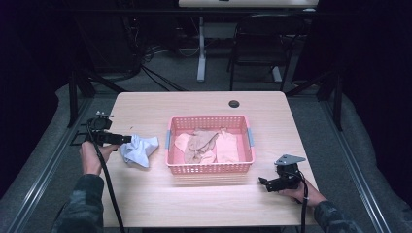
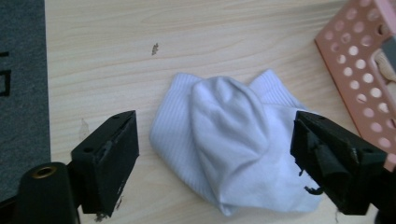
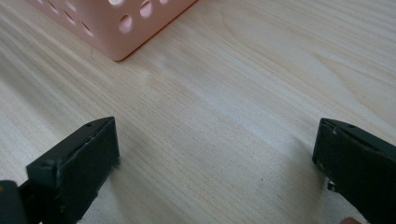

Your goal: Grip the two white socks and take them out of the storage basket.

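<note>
The desk [image 1: 204, 204] runs wide and pale under the high view, light wood with a small dark grommet [image 1: 234, 103] near its far edge. Dead centre sits the pink basket [image 1: 210, 168], perforated walls, with beige and peach cloths [image 1: 206, 145] heaped inside.

Over on the left, the person's left forearm comes up from the bottom edge in a camouflage sleeve [image 1: 82, 204], the hand wrapped round the gripper's body, cable trailing back along the arm. The left gripper [image 1: 127, 139] points level across the desk toward the basket, its tips right at the white cloth [image 1: 140, 150]. That cloth lies crumpled on the desk just left of the basket, apart from it. In the left gripper view the cloth [image 2: 231, 144] is bunched between the two black jaws, which stand spread wide; the left-hand jaw is clear of the fabric, while the right-hand jaw sits against its edge with no pinch visible.

On the right, the other hand rests low near the desk's front corner, wrist bent inward, sleeve just in at the bottom. The right gripper [image 1: 265, 183] aims left toward the basket's near corner, grey plate on top. In its own view the jaws are spread far apart over bare wood, the basket corner [image 3: 116, 23] ahead.
</note>
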`<state>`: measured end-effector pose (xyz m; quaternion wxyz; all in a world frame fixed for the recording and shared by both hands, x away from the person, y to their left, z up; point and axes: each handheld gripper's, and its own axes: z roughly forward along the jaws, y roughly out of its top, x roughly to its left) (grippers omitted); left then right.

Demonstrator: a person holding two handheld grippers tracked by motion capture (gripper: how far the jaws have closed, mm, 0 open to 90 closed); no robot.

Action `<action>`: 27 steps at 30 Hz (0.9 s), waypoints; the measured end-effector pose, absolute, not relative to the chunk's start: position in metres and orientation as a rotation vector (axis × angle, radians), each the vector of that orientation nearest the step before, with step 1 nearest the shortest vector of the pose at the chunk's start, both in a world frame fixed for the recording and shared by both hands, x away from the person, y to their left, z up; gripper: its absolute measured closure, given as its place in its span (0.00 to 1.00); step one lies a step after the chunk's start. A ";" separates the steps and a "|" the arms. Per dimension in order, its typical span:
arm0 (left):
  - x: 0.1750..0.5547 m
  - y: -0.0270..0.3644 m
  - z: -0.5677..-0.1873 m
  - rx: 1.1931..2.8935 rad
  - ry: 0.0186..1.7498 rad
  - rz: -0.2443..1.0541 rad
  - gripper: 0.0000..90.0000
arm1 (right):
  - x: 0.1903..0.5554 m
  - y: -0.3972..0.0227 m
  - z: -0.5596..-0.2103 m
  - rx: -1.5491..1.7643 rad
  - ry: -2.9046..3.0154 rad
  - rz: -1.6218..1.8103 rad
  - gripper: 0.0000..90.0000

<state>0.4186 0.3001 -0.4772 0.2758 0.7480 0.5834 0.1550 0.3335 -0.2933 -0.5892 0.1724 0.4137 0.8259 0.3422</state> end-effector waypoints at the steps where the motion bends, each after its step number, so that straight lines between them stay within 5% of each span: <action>1: 0.415 0.299 -0.475 2.016 1.558 0.433 0.16 | 0.334 -0.293 -0.589 1.172 2.343 0.973 0.00; 16: 0.350 0.292 -0.486 2.047 1.483 0.491 0.02 | 0.334 -0.293 -0.589 1.173 2.342 0.969 0.00; 27: 0.317 0.304 -0.517 2.040 1.524 0.484 0.00 | 0.334 -0.293 -0.589 1.171 2.343 0.970 0.00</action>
